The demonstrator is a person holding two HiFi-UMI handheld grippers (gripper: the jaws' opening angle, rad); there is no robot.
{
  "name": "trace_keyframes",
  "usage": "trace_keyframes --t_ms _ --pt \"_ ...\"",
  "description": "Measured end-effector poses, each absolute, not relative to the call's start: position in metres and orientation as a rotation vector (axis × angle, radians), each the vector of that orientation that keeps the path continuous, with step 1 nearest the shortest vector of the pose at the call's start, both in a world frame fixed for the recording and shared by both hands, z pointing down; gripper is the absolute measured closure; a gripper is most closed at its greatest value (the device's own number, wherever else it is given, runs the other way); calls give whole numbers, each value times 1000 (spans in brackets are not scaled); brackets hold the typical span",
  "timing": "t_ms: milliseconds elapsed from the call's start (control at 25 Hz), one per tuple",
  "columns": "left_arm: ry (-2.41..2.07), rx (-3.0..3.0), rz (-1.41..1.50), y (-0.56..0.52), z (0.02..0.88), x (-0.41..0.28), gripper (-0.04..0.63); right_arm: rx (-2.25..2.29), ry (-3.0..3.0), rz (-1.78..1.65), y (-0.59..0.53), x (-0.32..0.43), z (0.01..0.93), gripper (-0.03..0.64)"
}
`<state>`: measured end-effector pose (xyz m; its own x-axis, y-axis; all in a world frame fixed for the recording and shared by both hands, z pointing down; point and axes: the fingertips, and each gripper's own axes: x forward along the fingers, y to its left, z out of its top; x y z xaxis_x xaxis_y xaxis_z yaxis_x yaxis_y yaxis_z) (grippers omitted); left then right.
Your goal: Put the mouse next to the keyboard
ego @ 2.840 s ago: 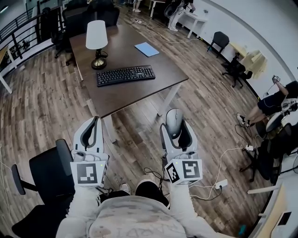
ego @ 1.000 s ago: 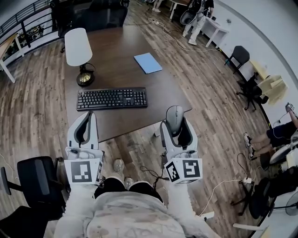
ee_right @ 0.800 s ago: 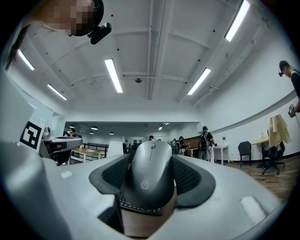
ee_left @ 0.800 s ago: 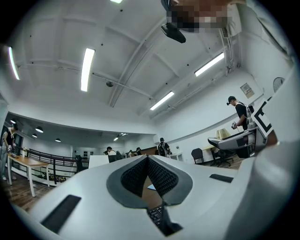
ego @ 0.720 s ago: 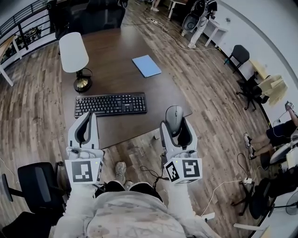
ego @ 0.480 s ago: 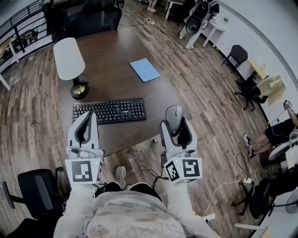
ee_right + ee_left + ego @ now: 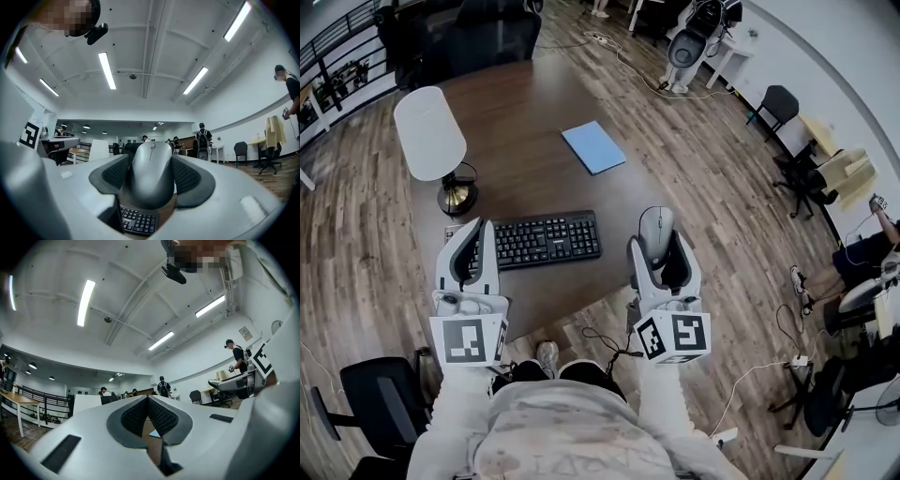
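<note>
Head view, table [image 7: 525, 112]: dark brown wood-grain top with a rounded near corner, standing on a pale plank floor [image 7: 356, 234].
Head view, keyboard [image 7: 534, 240]: flat black rectangle of small keys, lying across the near part of the table.
Head view, lamp [image 7: 429, 133]: smooth white tapered shade over a round brass-coloured base, just beyond the keyboard's left end.
Head view, blue pad [image 7: 593, 147]: thin, matte, rectangular, well beyond the keyboard.
Head view, left gripper [image 7: 476, 234]: pale grey moulded plastic with dark inner lining. It hangs over the keyboard's left end, and its marker cube [image 7: 469, 339] is nearest the person.
Head view, right gripper [image 7: 660, 251]: same build, held over the table's near right edge, to the right of the keyboard and apart from it.
Head view, mouse [image 7: 656, 225]: grey, smooth and oval, sticking out past the right gripper's tips, above the table rather than on it.
Left gripper view, left gripper [image 7: 148, 414]: jaws pressed together at the tips with nothing between them. The dark ribbed pads [image 7: 136, 417] meet in a ridge, and a sliver of brown table shows below.
Right gripper view, right gripper [image 7: 151, 180]: jaws pinching the mouse [image 7: 151, 176] on both flanks with dimpled black pads [image 7: 187, 176].
Right gripper view, mouse: domed, satin grey, with a centre seam and scroll wheel on top.
Right gripper view, keyboard [image 7: 138, 221]: its black keys are visible beneath the mouse.
</note>
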<state>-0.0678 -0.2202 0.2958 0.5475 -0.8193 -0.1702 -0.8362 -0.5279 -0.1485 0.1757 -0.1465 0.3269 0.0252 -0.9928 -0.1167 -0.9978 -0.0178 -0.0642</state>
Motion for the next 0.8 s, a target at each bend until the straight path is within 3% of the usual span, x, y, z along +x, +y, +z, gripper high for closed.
trace_keyframes --t_ms 800 --pt "1432 -2577 54 -274 320 -52 591 -2213 2169 -195 -218 206 387 316"
